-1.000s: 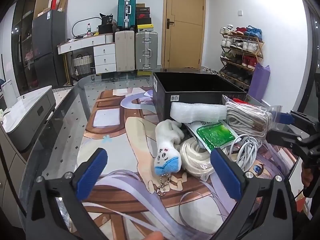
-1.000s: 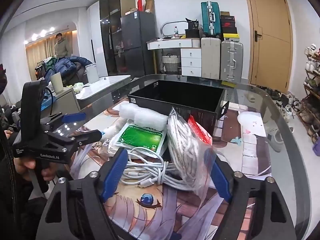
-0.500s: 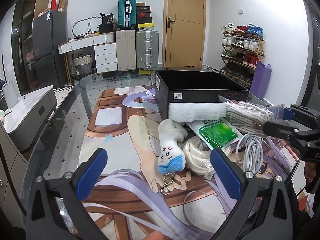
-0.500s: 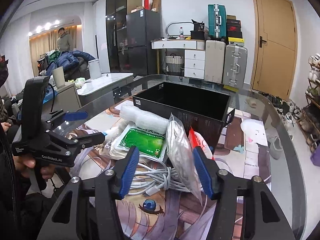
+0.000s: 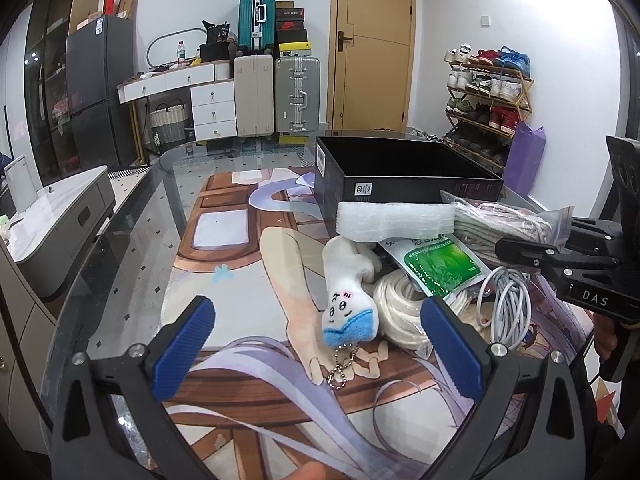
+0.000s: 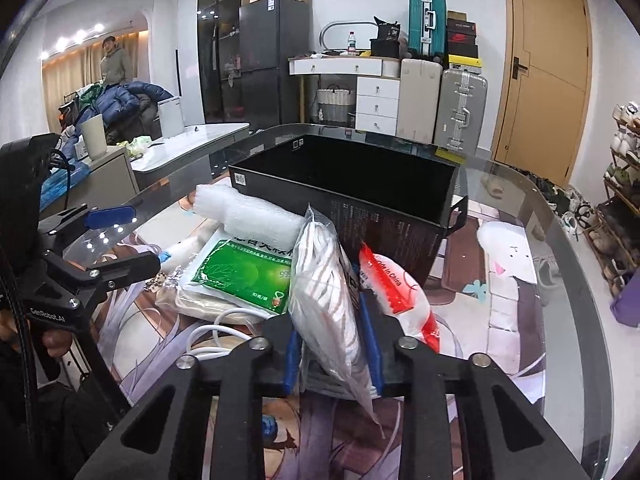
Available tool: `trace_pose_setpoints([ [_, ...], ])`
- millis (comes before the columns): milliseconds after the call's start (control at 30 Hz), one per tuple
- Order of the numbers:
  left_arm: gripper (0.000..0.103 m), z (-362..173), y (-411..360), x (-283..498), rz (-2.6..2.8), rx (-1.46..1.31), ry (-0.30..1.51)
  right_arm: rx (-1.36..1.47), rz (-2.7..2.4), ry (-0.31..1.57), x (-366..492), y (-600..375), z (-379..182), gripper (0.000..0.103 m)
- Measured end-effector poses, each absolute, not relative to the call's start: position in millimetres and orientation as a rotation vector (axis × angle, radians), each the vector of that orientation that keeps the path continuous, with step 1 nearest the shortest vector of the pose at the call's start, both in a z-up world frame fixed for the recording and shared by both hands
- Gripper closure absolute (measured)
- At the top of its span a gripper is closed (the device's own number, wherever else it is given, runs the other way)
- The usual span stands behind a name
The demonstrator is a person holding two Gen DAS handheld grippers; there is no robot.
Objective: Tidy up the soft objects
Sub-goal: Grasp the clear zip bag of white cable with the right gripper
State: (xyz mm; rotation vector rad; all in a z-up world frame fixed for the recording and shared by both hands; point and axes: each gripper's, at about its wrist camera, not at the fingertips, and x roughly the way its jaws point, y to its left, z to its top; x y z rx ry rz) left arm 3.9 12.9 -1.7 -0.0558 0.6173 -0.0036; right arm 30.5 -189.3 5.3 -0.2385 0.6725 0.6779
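Right hand-held gripper (image 6: 332, 354) pinches bagged rope (image 6: 326, 296).

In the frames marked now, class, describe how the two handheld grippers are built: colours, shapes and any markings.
Both are angular black plastic frames with silver screws. The left gripper has ribbed blue pads and white "GenRobot.AI" lettering, visible from the right wrist view. The right gripper has matching blue pads and white "DAS" lettering, visible from the left wrist view.

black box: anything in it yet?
Looks empty. The black box shows only dark inner walls in both views, though its floor is hidden; the bagged rope sits outside, clamped in the right gripper.
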Motion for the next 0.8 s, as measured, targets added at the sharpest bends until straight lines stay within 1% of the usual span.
trace_pose_setpoints([
  [67, 0.0, -1, 14, 6, -0.001, -0.054, 0.623, -0.235, 0.672, 0.662, 29, -192, 7, 0.083],
  [133, 0.0, -1, 15, 8, 0.003, -0.06, 0.629, -0.24, 0.669, 0.64, 23, -194, 9, 0.084],
  [567, 0.0, -5, 24, 32, 0.015, -0.088, 0.731, -0.253, 0.649, 0.533, 7, -209, 34, 0.085],
  [667, 0.002, -6, 28, 40, 0.01, -0.11, 0.753, -0.244, 0.649, 0.536, 7, -211, 37, 0.085],
  [733, 0.008, -8, 30, 46, -0.012, -0.137, 0.768, -0.229, 0.653, 0.558, 9, -213, 35, 0.085],
  [800, 0.016, -11, 30, 51, -0.03, -0.154, 0.79, -0.229, 0.653, 0.552, 9, -213, 35, 0.085],
])
